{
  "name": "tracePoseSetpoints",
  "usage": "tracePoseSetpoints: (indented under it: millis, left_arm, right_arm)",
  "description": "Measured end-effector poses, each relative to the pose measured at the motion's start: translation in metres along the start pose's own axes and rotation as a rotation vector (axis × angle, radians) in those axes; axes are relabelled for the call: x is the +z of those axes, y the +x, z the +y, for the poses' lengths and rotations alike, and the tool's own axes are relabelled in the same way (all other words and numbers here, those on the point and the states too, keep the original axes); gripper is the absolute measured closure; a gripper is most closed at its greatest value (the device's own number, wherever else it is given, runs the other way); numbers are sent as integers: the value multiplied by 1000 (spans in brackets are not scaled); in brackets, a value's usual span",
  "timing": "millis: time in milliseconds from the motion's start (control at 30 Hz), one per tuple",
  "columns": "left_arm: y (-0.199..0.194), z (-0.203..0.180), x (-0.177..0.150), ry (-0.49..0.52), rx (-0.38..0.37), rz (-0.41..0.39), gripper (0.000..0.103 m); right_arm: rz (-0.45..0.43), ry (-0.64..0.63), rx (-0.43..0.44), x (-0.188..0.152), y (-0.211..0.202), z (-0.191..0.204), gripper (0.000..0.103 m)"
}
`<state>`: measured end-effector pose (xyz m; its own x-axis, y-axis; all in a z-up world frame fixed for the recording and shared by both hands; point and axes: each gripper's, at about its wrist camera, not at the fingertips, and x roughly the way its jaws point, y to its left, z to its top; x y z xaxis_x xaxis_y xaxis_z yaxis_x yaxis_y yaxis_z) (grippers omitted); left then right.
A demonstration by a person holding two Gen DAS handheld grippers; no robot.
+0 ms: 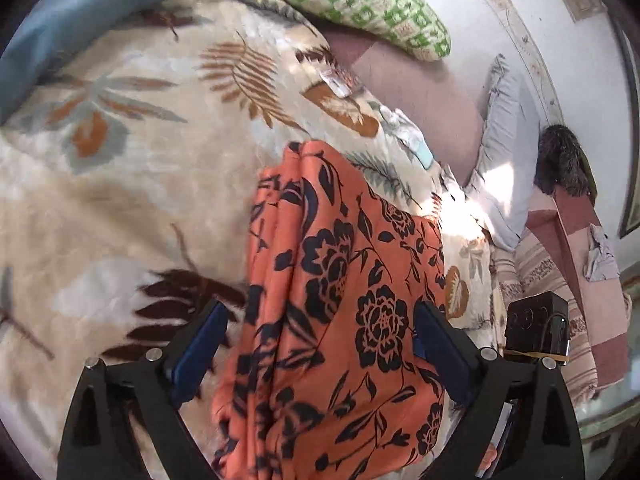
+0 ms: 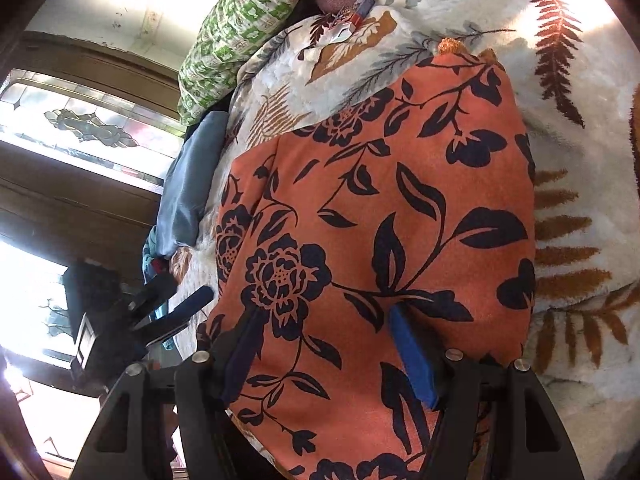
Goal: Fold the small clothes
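On the bed's leaf-print blanket [image 1: 120,184]: orange floral garment [image 1: 340,280], folded, long axis running away from both cameras. Near end cut off by frame. Left hand-held gripper [image 1: 320,344]: jaws spread wide, straddling the cloth, pinching nothing. Right hand-held gripper [image 2: 324,344]: jaws apart over the garment; contact unclear. Small label [image 1: 338,82] on blanket, writing illegible.

Orange garment [image 1: 340,280] near end cut off by frame bottom; blanket [image 1: 120,160] blurred.
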<state>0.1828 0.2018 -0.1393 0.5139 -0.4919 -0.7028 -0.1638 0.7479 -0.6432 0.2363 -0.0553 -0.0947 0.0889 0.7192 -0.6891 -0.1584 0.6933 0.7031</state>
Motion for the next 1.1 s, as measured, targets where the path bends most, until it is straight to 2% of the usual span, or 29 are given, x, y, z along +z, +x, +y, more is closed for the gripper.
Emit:
tracePoseSetpoints:
  millis: [33,67,100,133,167,200,233,300,333,433,467,500,533,600,633,700,767,800,833,867,900,933,967,1033,1100]
  left_arm:
    - [16,7,4,-21,-4,41,11]
    - [27,15,4,-55,-1,78,17]
    - [28,19,4,-67,18,73,41]
    - [26,23,5,-88,-25,84,74]
    - [22,29,3,-155,-94,102,74]
    - [15,28,4,-155,-96,85,75]
    - [11,18,3,-86,-47,61,75]
    - [20,-5,-3,111,117,27,74]
    - [31,-5,-6,137,154,42,71]
    - [28,12,4,4,61,70,65]
    - [23,13,7,-4,41,77,62]
    - [18,9,10,13,25,73,51]
    - [11,4,13,39,6,57,35]
    - [1,-1,20,67,-19,4,16]
    - [2,1,24,51,-33,-14,13]
    - [13,11,35,-21,-80,19,13]
    - [25,19,39,-81,-115,53,13]
    - [31,18,40,-69,-92,57,19]
    - [39,18,39,-49,-28,74,57]
    - [48,20,38,-36,39,104,68]
    - [50,24,38,-65,39,98,69]
    - [48,24,37,-72,48,93,70]
    - [45,17,37,-43,91,81,70]
    - [43,-5,33,64,197,62,69]
    - [34,-24,29,132,266,30,63]
  right_arm:
    - [1,2,8,0,-1,-1,34]
    - [1,6,16,0,-1,-3,34]
    - [2,9,24,0,-1,-4,34]
    - [4,9,30,0,-1,-5,34]
    - [3,8,33,0,-1,-6,34]
    - [4,6,31,0,-1,-6,34]
    - [3,1,33,-1,0,-6,34]
    - [3,-16,29,-2,0,-5,34]
    - [0,-19,29,-2,0,-5,34]
    - [0,-15,27,-3,-1,-5,34]
    - [4,-11,30,-3,-2,-5,34]
    - [11,-8,31,-2,-3,-4,34]
    - [20,-8,26,-1,-5,-2,34]
    - [23,-20,32,3,-14,8,34]
    - [4,-37,72,6,-22,15,34]
    - [-38,-52,139,15,-35,26,33]
    - [-57,-37,164,28,-38,27,30]
    - [-54,-19,157,34,-33,21,29]
    - [-37,17,137,39,-23,10,28]
    - [-2,69,79,42,-7,-7,31]
    - [38,131,49,42,9,-26,35]
    - [20,166,67,42,12,-35,40]
    - [12,166,66,43,8,-32,40]
    - [26,98,7,43,4,-15,39]
    - [39,41,-39,41,-2,-1,36]
